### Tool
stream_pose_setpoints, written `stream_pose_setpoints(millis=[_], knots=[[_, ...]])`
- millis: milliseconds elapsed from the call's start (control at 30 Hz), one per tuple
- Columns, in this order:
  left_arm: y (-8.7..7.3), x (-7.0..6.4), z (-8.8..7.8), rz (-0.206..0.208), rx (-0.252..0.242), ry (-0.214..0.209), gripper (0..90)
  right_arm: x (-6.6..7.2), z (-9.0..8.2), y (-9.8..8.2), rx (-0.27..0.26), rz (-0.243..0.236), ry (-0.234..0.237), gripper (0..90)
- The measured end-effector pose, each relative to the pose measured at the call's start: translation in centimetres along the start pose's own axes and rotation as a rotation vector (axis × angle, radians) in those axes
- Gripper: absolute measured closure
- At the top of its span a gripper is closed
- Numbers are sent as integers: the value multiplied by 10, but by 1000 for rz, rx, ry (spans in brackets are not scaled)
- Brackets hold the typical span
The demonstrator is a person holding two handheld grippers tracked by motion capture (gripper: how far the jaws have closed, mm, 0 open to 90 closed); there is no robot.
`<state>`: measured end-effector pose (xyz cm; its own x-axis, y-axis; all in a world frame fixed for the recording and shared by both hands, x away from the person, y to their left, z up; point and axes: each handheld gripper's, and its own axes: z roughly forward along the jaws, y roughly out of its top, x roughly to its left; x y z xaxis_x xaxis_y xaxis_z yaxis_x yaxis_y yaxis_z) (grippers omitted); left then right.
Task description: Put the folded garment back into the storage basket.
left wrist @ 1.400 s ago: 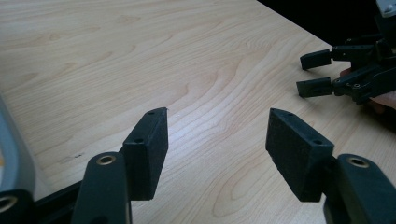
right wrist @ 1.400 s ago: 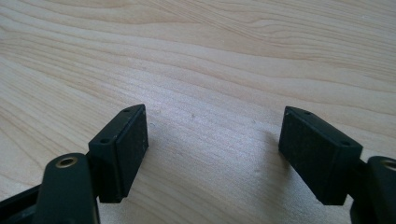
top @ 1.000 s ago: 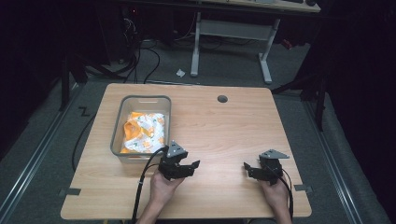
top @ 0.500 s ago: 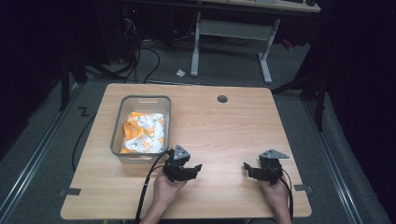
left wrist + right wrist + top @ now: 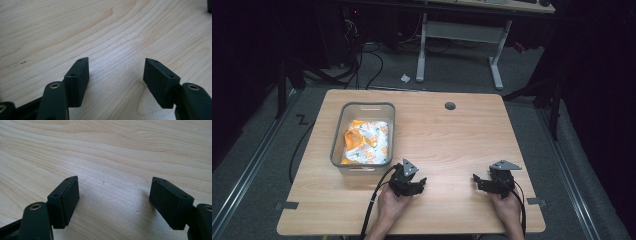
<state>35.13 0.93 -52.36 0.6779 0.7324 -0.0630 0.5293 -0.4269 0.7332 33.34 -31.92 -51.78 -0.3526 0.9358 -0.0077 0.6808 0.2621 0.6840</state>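
My left gripper point(image 5: 421, 183) sits low over the wooden table point(image 5: 452, 140), just in front of the grey bin's near right corner, held by a hand. In the left gripper view it point(image 5: 116, 61) is open over bare wood; its jaws have just been opening, with nothing between them. My right gripper point(image 5: 477, 181) rests near the table's front right and points left toward the other one. In the right gripper view it point(image 5: 115, 178) stands open over bare wood.
A grey plastic bin point(image 5: 362, 107) stands at the table's left, holding crumpled orange and white material point(image 5: 364, 142). A round cable hole point(image 5: 450, 106) lies near the far edge. Cables trail from both grippers over the front edge. Dark floor and desk legs lie beyond.
The left gripper has sunk toward the tabletop and drawn slightly nearer the front edge. The right gripper has kept still.
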Motion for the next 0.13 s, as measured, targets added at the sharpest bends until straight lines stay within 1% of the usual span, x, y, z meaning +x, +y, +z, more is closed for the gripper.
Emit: stream_pose_setpoints(millis=[33,133], knots=[[0,-2,0,18,6,10,354,0,0,0,-2,-1,-1,241],[0,-2,1,11,9,8,323,0,0,0,-1,0,-1,241]])
